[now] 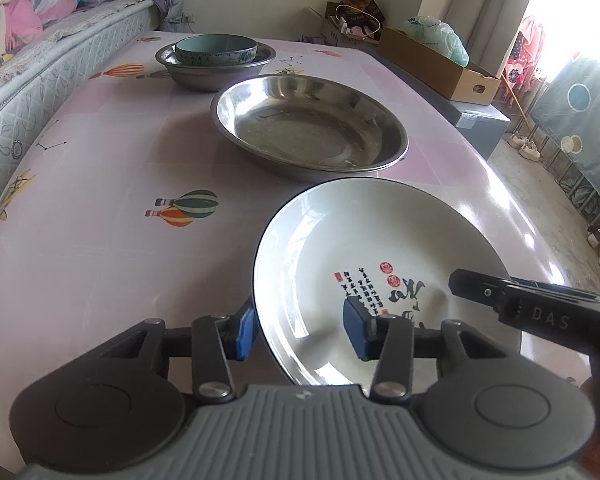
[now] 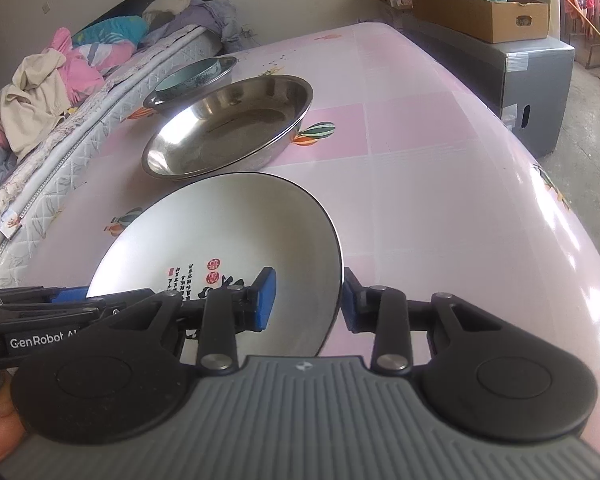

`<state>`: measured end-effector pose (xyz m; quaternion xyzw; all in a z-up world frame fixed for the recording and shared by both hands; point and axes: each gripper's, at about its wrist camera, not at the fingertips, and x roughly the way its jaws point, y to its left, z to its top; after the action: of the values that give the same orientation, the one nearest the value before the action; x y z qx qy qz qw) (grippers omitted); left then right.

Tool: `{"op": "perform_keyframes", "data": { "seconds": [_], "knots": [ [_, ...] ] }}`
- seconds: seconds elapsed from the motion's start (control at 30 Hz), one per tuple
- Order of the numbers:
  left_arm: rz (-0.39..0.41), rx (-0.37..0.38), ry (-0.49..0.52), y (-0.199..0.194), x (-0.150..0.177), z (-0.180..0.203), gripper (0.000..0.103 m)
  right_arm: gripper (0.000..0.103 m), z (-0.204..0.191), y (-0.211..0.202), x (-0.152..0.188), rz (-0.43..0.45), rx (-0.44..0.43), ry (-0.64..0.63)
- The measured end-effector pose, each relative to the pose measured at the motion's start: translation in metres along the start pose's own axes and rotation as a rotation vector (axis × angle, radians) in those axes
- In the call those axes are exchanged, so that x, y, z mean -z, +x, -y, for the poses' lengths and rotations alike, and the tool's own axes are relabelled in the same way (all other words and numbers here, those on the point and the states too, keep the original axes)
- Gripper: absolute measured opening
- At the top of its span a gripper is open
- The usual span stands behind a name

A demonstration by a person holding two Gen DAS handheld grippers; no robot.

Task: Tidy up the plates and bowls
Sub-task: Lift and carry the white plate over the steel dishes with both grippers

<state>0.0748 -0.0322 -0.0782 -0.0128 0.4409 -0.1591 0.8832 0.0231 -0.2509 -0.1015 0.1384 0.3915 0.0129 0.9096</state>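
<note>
A white plate [image 1: 364,248] with a dark rim and black calligraphy lies near the table's front edge; it also shows in the right wrist view [image 2: 228,224]. My left gripper [image 1: 300,330] is open and straddles the plate's left rim, one blue pad outside, one over the inside. My right gripper [image 2: 310,300] is open and straddles the plate's right rim the same way. Behind the plate sits a wide steel plate [image 1: 308,124], also in the right wrist view [image 2: 228,124]. Farther back a teal bowl [image 1: 216,50] sits inside a steel bowl [image 1: 216,68].
The table wears a glossy pink cloth [image 1: 100,200] with balloon prints. A mattress [image 1: 40,80] with piled clothes runs along the left. A cardboard box [image 2: 480,14] sits on a grey box [image 2: 532,80] past the table's far right edge.
</note>
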Motion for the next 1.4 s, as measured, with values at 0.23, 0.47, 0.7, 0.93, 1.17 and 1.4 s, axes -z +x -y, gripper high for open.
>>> {"op": "perform_keyframes", "data": {
  "seconds": [0.23,0.47,0.7,0.93,1.17,1.4],
  "knots": [
    [-0.005,0.016,-0.028,0.007,-0.008,-0.01,0.037,0.03,0.01,0.004,-0.001,-0.004,-0.049,0.055],
    [0.02,-0.003,-0.021,0.011,-0.009,-0.008,0.033,0.029,0.008,0.009,-0.001,0.027,-0.046,0.026],
    [0.024,-0.013,-0.025,0.006,-0.006,-0.007,0.031,0.029,0.006,0.003,0.001,0.034,-0.033,0.021],
    [0.018,-0.001,-0.03,-0.001,-0.003,-0.003,0.031,0.029,0.007,-0.009,0.003,0.054,-0.023,0.022],
    [0.035,0.004,-0.035,-0.01,-0.005,0.001,0.031,0.029,0.008,-0.021,-0.001,0.082,-0.022,0.028],
    [0.076,-0.001,-0.047,-0.022,-0.014,-0.002,0.031,0.029,0.004,-0.028,-0.01,0.107,-0.04,0.031]
  ]
}}
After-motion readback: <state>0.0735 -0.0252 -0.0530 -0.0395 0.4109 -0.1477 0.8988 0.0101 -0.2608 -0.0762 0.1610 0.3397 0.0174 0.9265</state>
